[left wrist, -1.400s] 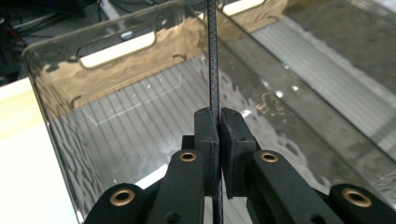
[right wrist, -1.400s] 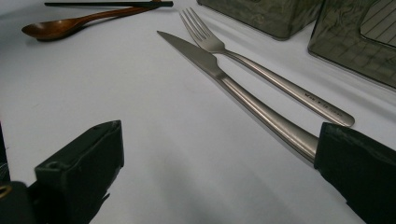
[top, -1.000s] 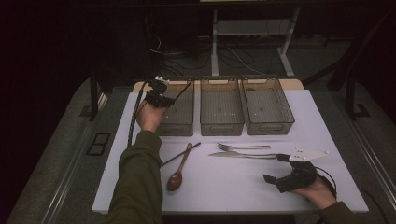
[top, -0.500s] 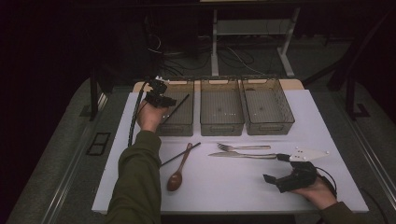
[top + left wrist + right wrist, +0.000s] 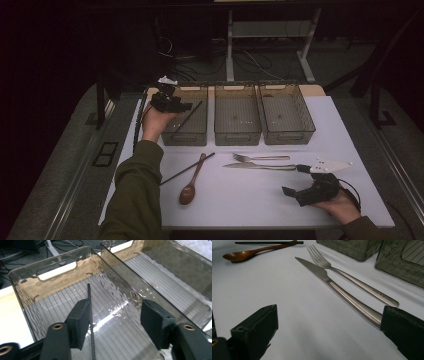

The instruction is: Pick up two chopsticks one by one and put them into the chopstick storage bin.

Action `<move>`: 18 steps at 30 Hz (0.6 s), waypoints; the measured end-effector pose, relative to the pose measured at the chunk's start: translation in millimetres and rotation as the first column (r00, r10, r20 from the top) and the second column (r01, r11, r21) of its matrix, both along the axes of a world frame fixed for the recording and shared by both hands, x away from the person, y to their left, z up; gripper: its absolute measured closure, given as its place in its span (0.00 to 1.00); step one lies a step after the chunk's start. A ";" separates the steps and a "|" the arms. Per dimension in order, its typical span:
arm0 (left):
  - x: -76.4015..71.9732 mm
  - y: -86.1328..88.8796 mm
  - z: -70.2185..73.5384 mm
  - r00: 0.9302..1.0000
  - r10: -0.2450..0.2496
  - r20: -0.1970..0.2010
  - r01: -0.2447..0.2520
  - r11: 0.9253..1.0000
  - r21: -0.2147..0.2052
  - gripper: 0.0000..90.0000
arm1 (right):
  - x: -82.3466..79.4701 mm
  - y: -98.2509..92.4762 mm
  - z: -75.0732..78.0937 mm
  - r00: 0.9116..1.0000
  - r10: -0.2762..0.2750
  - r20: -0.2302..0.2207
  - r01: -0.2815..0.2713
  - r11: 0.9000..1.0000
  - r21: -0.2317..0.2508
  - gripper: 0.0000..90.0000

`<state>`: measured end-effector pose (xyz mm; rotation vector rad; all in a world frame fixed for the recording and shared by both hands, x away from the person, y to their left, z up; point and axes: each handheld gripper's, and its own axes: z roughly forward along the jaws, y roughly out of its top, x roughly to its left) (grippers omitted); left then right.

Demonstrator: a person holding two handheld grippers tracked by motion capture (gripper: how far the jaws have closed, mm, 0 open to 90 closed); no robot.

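My left tongs (image 5: 186,106) hang over the leftmost bin (image 5: 199,134) of three clear smoked bins set in a row at the far side of the white worktop (image 5: 240,200). Their jaws have just been opening. In the left gripper view a black chopstick (image 5: 90,322) stands between the pads: it lies against the inner face of the left pad (image 5: 79,321), while the right pad stands well apart from it, so the grip is released. From the high view the chopstick (image 5: 188,116) slants inside that bin, upper end near the tongs, lower end toward the bin's floor. I cannot tell whether the left pad still bears on it.

My right tongs (image 5: 294,181) rest low over the near right part of the worktop, jaws released and wide, nothing between the pads. In the right gripper view the handle end of the knife (image 5: 337,285) runs up to the right jaw; whether they touch I cannot tell. The fork (image 5: 352,277) lies just beside the knife, on its far side.

Second chopstick (image 5: 186,169) lies on the worktop, crossing the handle of the wooden spoon (image 5: 190,185). Middle bin (image 5: 237,131) and right bin (image 5: 290,132) hold no cutlery.
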<state>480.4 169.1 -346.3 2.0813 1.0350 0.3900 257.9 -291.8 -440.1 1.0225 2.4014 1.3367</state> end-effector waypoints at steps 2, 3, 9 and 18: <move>-3.3 1.4 3.8 1.000 -0.006 0.006 0.006 1.000 -0.003 0.38 | 0.2 0.0 -0.2 1.000 -0.001 0.001 0.001 1.000 -0.002 0.01; -5.0 2.1 5.8 1.000 -0.013 0.010 0.013 1.000 -0.005 0.37 | 0.2 0.0 -0.2 1.000 0.000 0.001 0.000 1.000 -0.002 0.01; -16.5 4.5 16.4 0.999 -0.032 0.042 0.032 0.999 -0.003 0.22 | 0.5 -0.4 -0.2 1.000 -0.002 -0.001 0.002 1.000 0.000 0.01; -39.6 3.6 30.8 0.995 -0.075 0.069 0.076 0.997 -0.016 0.15 | 0.8 -0.8 -0.1 1.000 -0.004 -0.007 0.004 1.000 0.003 0.01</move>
